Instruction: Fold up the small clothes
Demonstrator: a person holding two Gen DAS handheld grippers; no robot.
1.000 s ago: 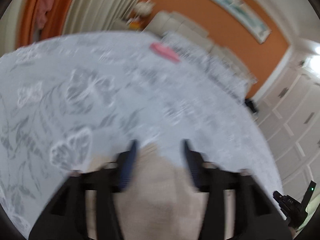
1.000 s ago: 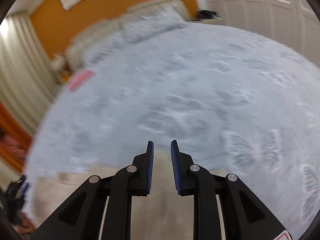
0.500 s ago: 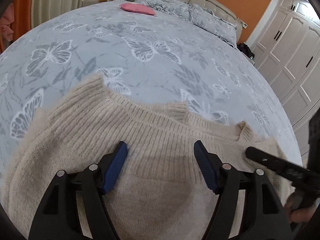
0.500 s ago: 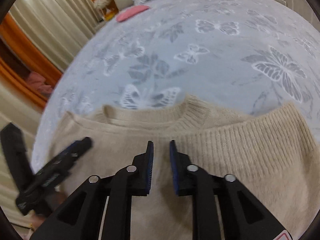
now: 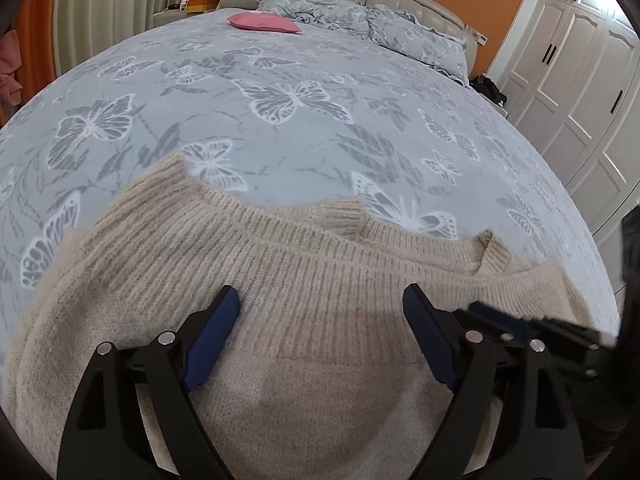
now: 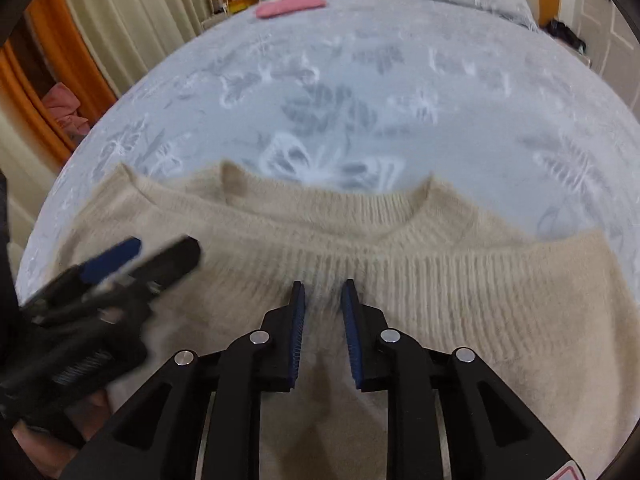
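Note:
A beige knitted sweater [image 5: 280, 248] lies folded on the grey butterfly bedspread [image 5: 288, 100], its ribbed neckline [image 6: 384, 208] towards the headboard. My left gripper [image 5: 320, 294] hovers over the sweater's ribbed edge. Its jaws are wide apart and still opening, and nothing is pinched between them. My right gripper [image 6: 323, 285] points down at the same ribbed edge. Its jaws stand a narrow gap apart, opening slightly, with only the knit beneath. In the right wrist view the left gripper [image 6: 160, 250] shows at the left. In the left wrist view the right gripper's fingers [image 5: 520, 322] reach in from the right.
A pink cushion [image 5: 264, 23] and grey pillows [image 5: 400, 28] lie near the padded headboard. White wardrobe doors [image 5: 580, 60] line the right side, cream curtains [image 5: 104, 4] the left. A dark bag [image 5: 488, 90] sits on a stand beside the bed.
Both views swung down from the blurred bedspread onto the sweater, which now fills the foreground. The left jaws spread wider. The two grippers came closer together.

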